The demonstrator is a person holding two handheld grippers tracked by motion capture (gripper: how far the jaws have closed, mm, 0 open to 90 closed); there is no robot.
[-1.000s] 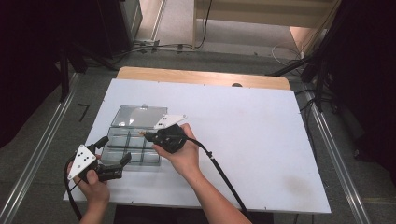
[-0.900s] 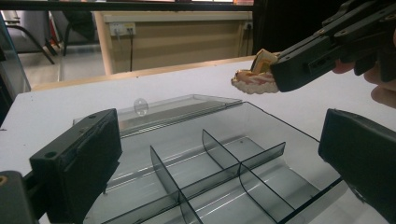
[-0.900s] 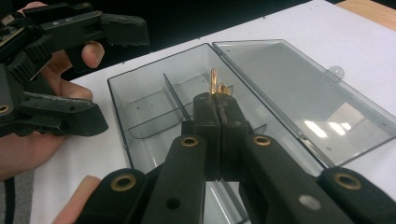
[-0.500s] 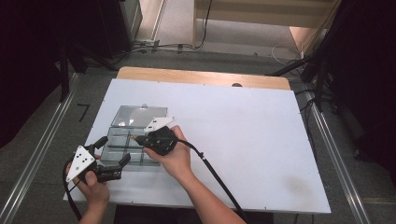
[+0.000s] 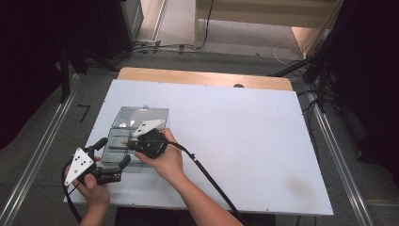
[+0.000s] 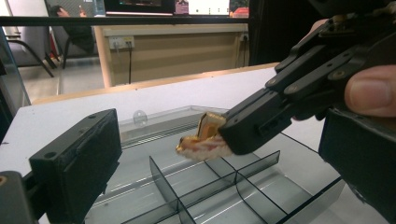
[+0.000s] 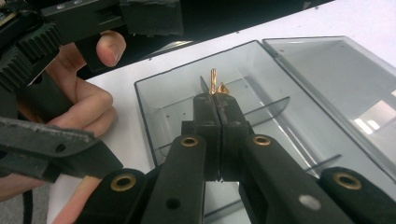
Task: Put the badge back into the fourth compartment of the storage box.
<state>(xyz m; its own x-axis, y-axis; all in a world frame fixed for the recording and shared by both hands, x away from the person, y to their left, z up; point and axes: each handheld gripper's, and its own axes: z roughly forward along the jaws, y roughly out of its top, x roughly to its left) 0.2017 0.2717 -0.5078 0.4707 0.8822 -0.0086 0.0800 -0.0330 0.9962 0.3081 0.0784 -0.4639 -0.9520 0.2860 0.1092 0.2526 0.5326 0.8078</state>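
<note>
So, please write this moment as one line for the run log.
right gripper: shut on gold piece | above clear box | left gripper: open, beside box

Lab or test-room setting. White tabletop (image 5: 244, 141) on a wooden bench, set between metal floor rails (image 5: 37, 155) left and right. Grey carpeted floor with loose cables (image 5: 164, 46) at the far side. Black curtains (image 5: 42, 56) on both flanks. Far background: wooden counter (image 6: 177, 44) with wall sockets, chairs, lit screens.
</note>
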